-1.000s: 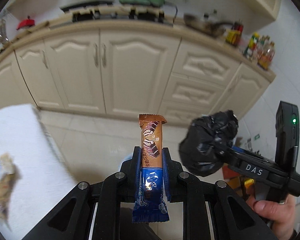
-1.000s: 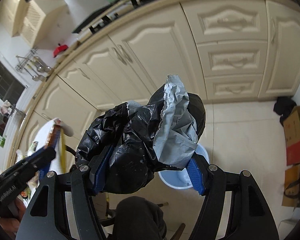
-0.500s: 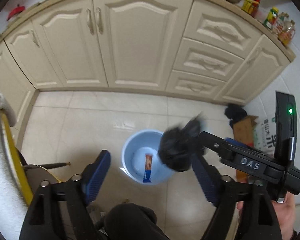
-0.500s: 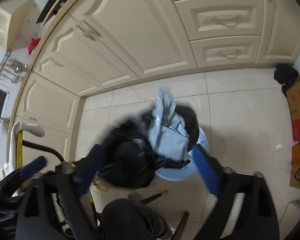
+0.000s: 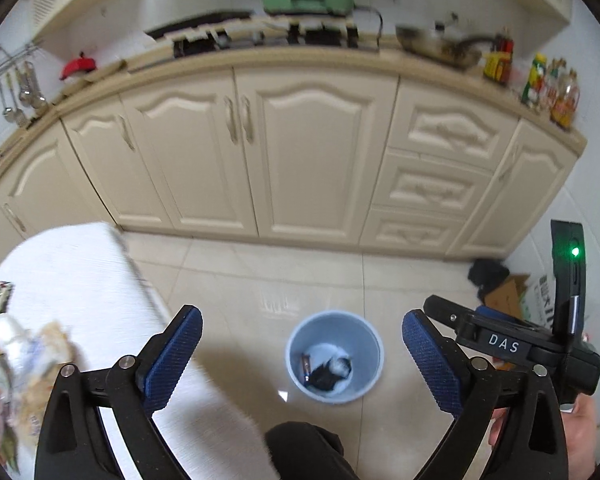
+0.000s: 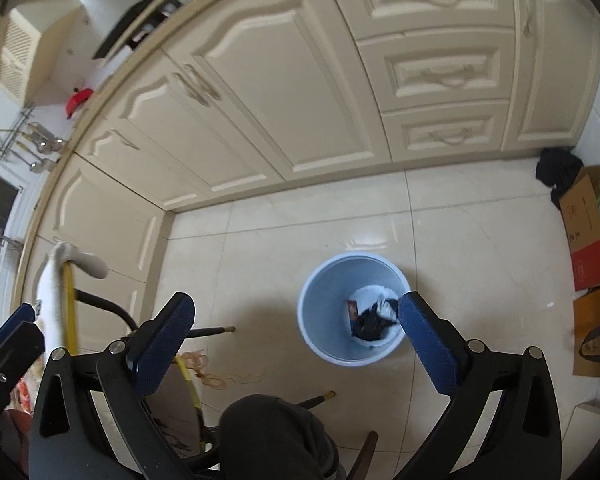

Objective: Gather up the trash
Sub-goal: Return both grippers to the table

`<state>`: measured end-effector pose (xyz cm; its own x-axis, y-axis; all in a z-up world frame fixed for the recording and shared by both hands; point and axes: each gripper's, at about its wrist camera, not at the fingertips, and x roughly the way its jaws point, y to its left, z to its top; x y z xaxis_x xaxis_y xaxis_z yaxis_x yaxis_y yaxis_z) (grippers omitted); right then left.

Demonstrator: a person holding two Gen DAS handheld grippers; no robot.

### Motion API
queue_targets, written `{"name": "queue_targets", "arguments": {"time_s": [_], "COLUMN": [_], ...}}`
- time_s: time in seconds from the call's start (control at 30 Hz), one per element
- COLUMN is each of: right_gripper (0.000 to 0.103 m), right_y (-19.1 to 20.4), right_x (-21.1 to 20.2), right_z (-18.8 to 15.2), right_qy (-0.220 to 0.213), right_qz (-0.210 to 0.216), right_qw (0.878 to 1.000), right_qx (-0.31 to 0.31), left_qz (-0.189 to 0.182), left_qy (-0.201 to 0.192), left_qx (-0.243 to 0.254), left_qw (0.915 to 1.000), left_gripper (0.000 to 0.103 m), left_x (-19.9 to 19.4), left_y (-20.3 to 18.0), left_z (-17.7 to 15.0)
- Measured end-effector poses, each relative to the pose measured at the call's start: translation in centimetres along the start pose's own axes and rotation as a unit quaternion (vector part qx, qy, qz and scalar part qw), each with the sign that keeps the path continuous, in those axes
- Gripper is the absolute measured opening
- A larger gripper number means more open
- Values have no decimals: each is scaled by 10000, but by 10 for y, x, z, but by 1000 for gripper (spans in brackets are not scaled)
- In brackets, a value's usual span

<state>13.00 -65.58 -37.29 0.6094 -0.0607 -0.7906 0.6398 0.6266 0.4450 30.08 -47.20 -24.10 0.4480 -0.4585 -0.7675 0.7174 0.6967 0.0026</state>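
A light blue bin stands on the tiled floor; it also shows in the right wrist view. Inside lie a crumpled black bag and a brown-and-blue snack wrapper. My left gripper is open and empty, high above the bin. My right gripper is open and empty above the bin; its body shows in the left wrist view. More wrappers lie on the white-clothed table at the left.
Cream kitchen cabinets run along the back with a stove and bottles on the counter. Cardboard boxes and a black bundle sit by the right wall. My dark knee and chair legs are below.
Both grippers opened. The snack wrapper dropped from the left and the black bag from the right; both now lie in the bin. The left view tilted back up towards the counter.
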Motion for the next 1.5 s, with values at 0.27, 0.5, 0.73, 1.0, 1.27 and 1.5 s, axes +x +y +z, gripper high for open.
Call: {"name": "queue_targets", "arguments": {"time_s": [0.27, 0.5, 0.73, 1.0, 1.27, 1.5], "right_gripper": [103, 103, 103, 103, 103, 103], "right_y": [68, 137, 206, 290, 348, 374], "right_x": [-56, -96, -127, -162, -182, -189], "right_z": [-10, -29, -54, -98, -140, -160], "right_qy": [-438, -754, -1005, -1339, -1509, -1543], "right_qz": [269, 624, 853, 1185, 1544, 1647], "right_qw": [9970, 9885, 9763, 9469, 9191, 9069], "right_qx": [-570, -1155, -1718, -2672, -3296, -3558], "left_qz": [121, 581, 1060, 1662, 2165, 2248], "left_qy": [-819, -1293, -1711, -2153, -2329, -2340], "left_qx": [-419, -703, -1126, -1594, -1880, -2105], "left_qw": [9957, 9874, 9730, 9490, 9293, 9221], "left_gripper": [102, 102, 102, 102, 102, 102], "left_x": [-96, -188, -284, -363, -414, -439], "left_y": [45, 60, 75, 91, 88, 76], "left_z": [-36, -103, -175, -247, -300, -339]}}
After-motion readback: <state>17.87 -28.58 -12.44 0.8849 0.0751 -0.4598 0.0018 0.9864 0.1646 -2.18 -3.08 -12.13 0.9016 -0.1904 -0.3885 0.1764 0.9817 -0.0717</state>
